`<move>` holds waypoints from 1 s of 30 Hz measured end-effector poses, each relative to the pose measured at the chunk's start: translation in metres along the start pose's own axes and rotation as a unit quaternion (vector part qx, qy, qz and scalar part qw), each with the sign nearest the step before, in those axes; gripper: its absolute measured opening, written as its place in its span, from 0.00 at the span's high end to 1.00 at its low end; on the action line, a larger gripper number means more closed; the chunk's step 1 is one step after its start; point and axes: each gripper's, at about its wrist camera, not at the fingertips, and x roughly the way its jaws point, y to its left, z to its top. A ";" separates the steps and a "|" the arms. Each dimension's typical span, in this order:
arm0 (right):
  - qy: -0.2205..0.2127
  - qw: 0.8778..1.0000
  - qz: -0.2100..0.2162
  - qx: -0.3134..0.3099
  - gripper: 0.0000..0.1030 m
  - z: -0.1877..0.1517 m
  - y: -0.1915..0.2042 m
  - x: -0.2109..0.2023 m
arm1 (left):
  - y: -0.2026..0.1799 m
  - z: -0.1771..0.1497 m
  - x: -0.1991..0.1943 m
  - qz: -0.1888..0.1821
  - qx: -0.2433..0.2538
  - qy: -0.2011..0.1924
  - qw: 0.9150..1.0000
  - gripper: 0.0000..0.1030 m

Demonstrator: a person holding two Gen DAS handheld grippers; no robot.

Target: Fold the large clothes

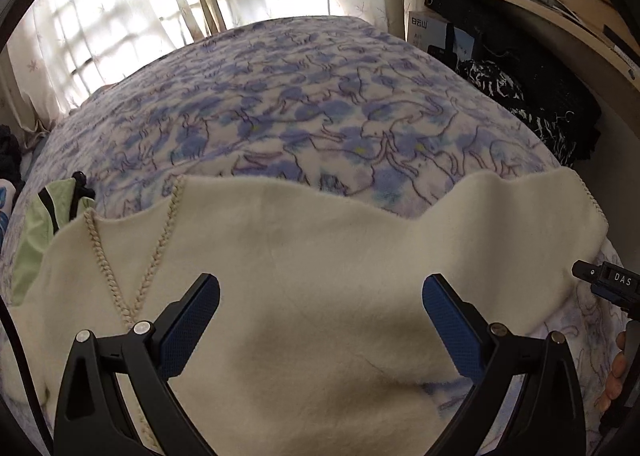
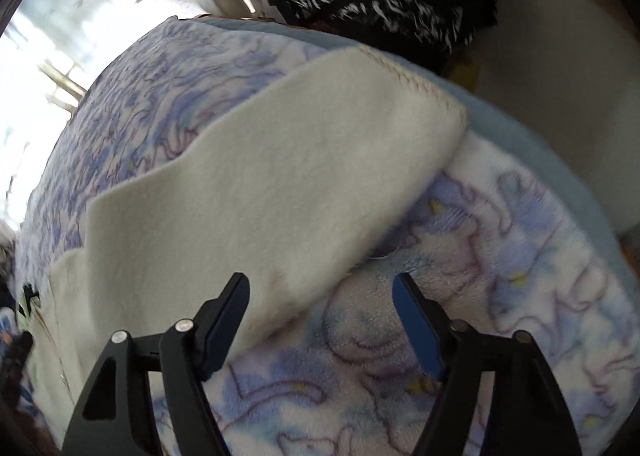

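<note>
Seemingly midway: cream garment [image 1: 304,276] folded flat on floral blanket [image 1: 280,104], further folds likely left; left gripper [image 1: 320,320] and right gripper [image 2: 322,320] wide apart, empty.

cream garment [image 1: 304,276] runs off the bottom edge; right wrist view motion-blurred.

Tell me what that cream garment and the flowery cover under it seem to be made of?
The cream garment looks like soft fleece: matte, fuzzy nap, thick stitched edging. The flowery cover looks like plush fleece too, with a tufted printed pile. Neither fibre can be confirmed by sight.
</note>
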 end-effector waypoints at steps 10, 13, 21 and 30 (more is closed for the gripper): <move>-0.020 0.992 0.070 0.107 0.73 0.016 -0.026 0.024 | 0.001 -0.016 0.028 -0.068 -0.053 0.039 0.995 0.20; -0.039 0.992 0.075 0.097 0.91 0.018 -0.023 0.016 | 0.009 -0.017 0.029 -0.068 -0.065 0.045 0.995 0.32; -0.160 0.980 0.100 -0.065 0.92 -0.002 0.068 -0.073 | 0.055 -0.022 0.016 -0.060 -0.103 0.065 0.991 0.59; -0.140 0.914 0.197 -0.327 0.92 -0.103 0.217 -0.123 | 0.120 -0.046 -0.029 -0.038 -0.082 0.025 0.996 0.59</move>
